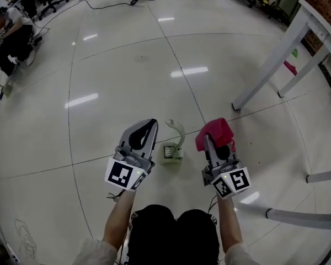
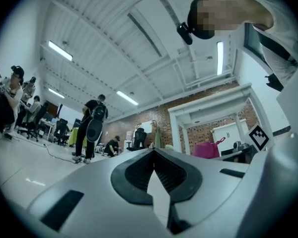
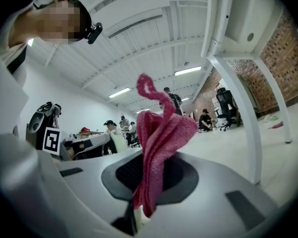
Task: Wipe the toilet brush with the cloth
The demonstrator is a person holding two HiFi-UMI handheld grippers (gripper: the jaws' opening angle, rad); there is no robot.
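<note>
Judging by the head view, the wiping has not begun. The toilet brush (image 1: 174,143) lies on the floor (image 1: 116,70), pale green, its bristle head nearer the person and its curved handle pointing away. It sits between the two tools and neither one touches it. The left hand-held gripper (image 1: 148,127) hangs just left of the brush and the right hand-held gripper (image 1: 212,139) just right of it, with the pink cloth (image 1: 215,130) bunched over its tips. The step in hand looks like the approach. The next move probably calls for the left tool to open, take the handle and steady or lift the brush. The cloth can then be brought against the brush and drawn along it.

In the left gripper view, the left hand-held gripper (image 2: 153,153) has its jaws pressed together at the tips. Nothing is between them, and only pale floor shows through the small gap lower down. It would have to spread before it could take the handle. The brush is out of sight here.

In the right gripper view, the right hand-held gripper (image 3: 150,171) is pinching the cloth (image 3: 161,138). The fabric stands up in a folded plume above the pads and a short end hangs below them. The hold looks secure enough to wipe with. The brush does not show here either.
</note>
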